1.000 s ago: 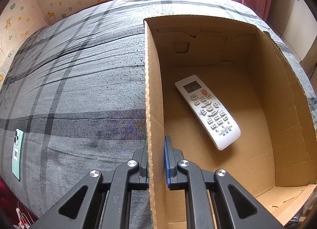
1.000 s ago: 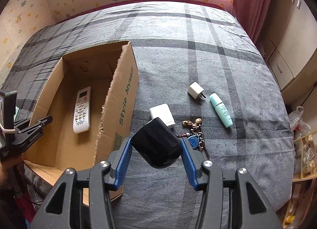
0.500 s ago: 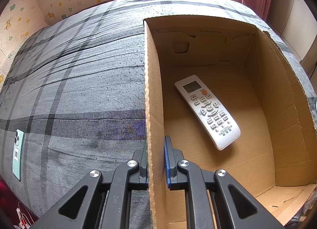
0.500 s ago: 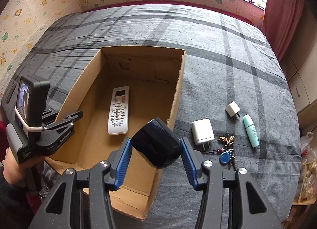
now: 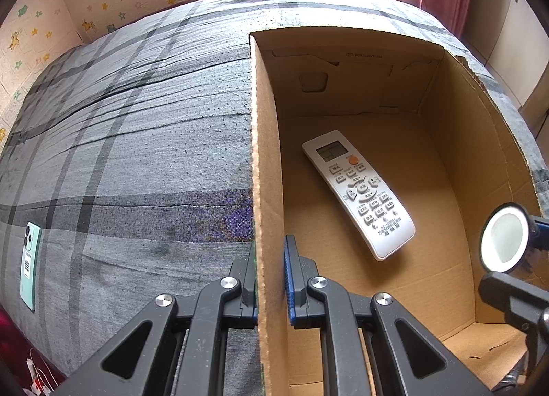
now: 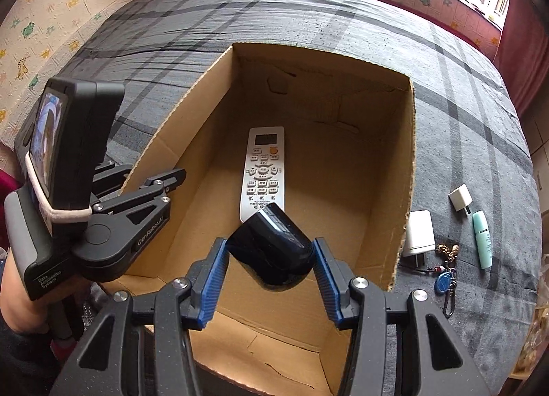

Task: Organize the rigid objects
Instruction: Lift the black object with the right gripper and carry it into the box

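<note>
An open cardboard box (image 5: 266,156) (image 6: 406,163) lies on the grey plaid bed. A white remote (image 5: 358,190) (image 6: 263,173) rests on its floor. My left gripper (image 5: 271,255) (image 6: 151,187) is shut on the box's left wall near the front corner. My right gripper (image 6: 271,259) is shut on a black rounded object (image 6: 274,241) and hangs above the near end of the box, just in front of the remote. In the left wrist view that object's pale round face (image 5: 504,238) shows at the right edge, between the right gripper's blue pads.
On the bed to the right of the box lie a white charger (image 6: 418,233), a small white plug (image 6: 460,198), a teal tube (image 6: 482,240) and a bunch of keys (image 6: 446,276). A green phone (image 5: 29,264) lies far left. A person's hand (image 6: 13,300) holds the left gripper.
My right gripper carried the black object leftward, from above the bed beside the box to above the box's inside; it now shows in the left wrist view. The left gripper stayed put.
</note>
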